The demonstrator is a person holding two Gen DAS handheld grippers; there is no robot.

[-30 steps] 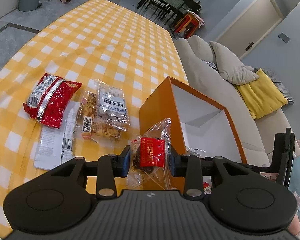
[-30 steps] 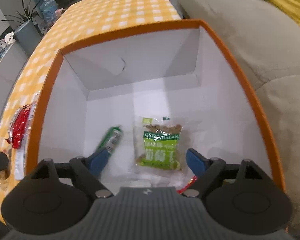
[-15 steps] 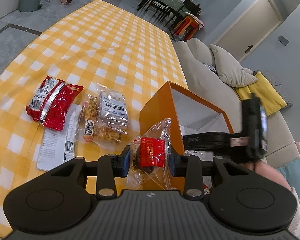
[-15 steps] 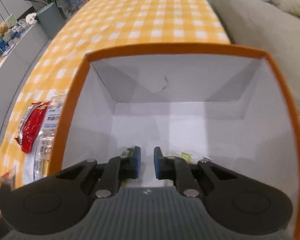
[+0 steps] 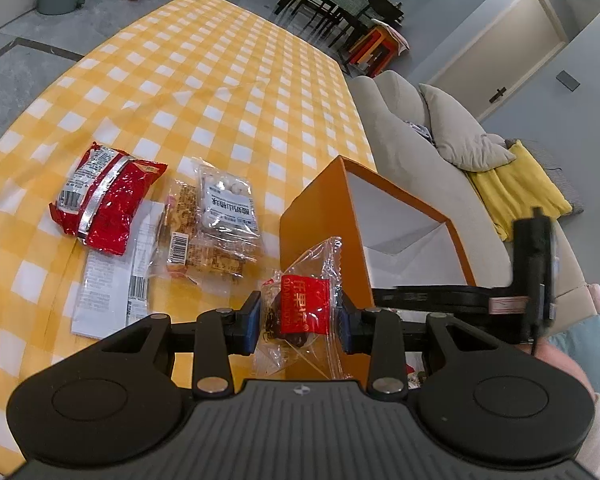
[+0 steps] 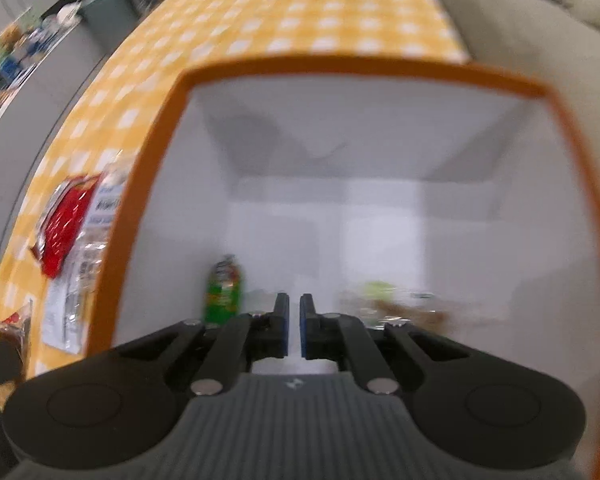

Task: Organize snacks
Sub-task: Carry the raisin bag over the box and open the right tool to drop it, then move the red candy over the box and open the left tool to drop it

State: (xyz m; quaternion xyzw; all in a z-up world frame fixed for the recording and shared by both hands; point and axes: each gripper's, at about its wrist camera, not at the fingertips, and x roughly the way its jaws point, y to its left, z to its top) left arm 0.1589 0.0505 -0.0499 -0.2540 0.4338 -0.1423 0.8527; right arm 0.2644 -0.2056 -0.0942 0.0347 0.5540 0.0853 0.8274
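Note:
My left gripper (image 5: pixel 298 324) is shut on a clear snack packet with a red label (image 5: pixel 302 310), held just left of the orange box (image 5: pixel 320 220). The right gripper (image 6: pixel 294 330) is shut and empty, above the open orange box (image 6: pixel 148 184). A green packet (image 6: pixel 224 288) and a blurred green-and-brown raisin packet (image 6: pixel 384 300) lie on the box's white floor. On the yellow checked tablecloth (image 5: pixel 220 80) lie a red bag (image 5: pixel 104 196), a clear packet of white sweets (image 5: pixel 228 204), a brown snack packet (image 5: pixel 184 224) and a white flat packet (image 5: pixel 108 284).
A grey sofa (image 5: pixel 412 152) with a grey cushion (image 5: pixel 456 132) and a yellow cushion (image 5: pixel 516 184) runs along the table's right side. The right gripper's black body (image 5: pixel 532 264) and a hand (image 5: pixel 560 364) show at the right in the left wrist view.
The right gripper went from wide open over the raisin packet to shut and empty, and drew back over the box. It came into the left wrist view. My left gripper stayed still.

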